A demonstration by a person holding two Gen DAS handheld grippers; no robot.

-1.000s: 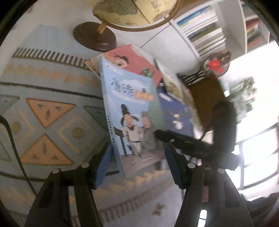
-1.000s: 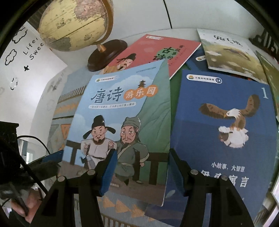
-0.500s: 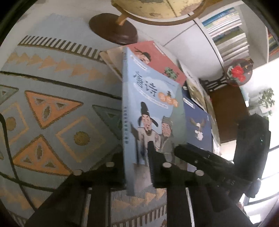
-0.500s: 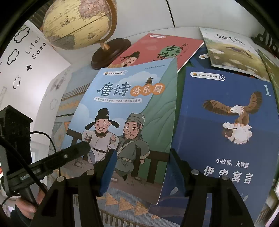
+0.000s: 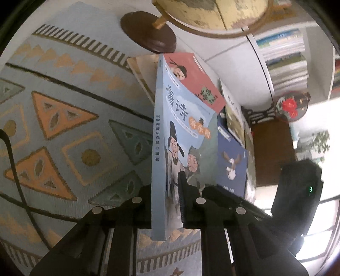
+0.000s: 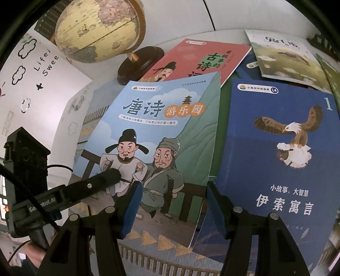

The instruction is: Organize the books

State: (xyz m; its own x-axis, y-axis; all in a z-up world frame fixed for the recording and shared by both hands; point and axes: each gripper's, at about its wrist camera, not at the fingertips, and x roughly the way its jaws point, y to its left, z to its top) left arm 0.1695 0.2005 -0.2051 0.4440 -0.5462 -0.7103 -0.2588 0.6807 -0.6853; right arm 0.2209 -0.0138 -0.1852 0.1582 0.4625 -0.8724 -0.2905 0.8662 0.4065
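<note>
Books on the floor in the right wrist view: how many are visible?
5: light blue book centre; red book behind; dark blue book right; two top right. Others may hide underneath.

Both grippers are black with round silver screws. The right gripper (image 6: 172, 203) has blue pads; the left gripper (image 6: 96, 183) shows white lettering and black cables.

**Obscured and cropped items**

Globe (image 5: 212, 12): sphere cut by top edge in left wrist view. Red book (image 6: 197, 59): lower cover hidden under light blue book (image 6: 153, 135). Blue eagle book (image 5: 232, 165): left part hidden behind the lifted light blue book. Shelf books (image 5: 282, 57): blurred, titles unreadable. Wall lettering (image 6: 45, 61): cut short. Green book (image 6: 331, 74): cropped at right edge.
</note>
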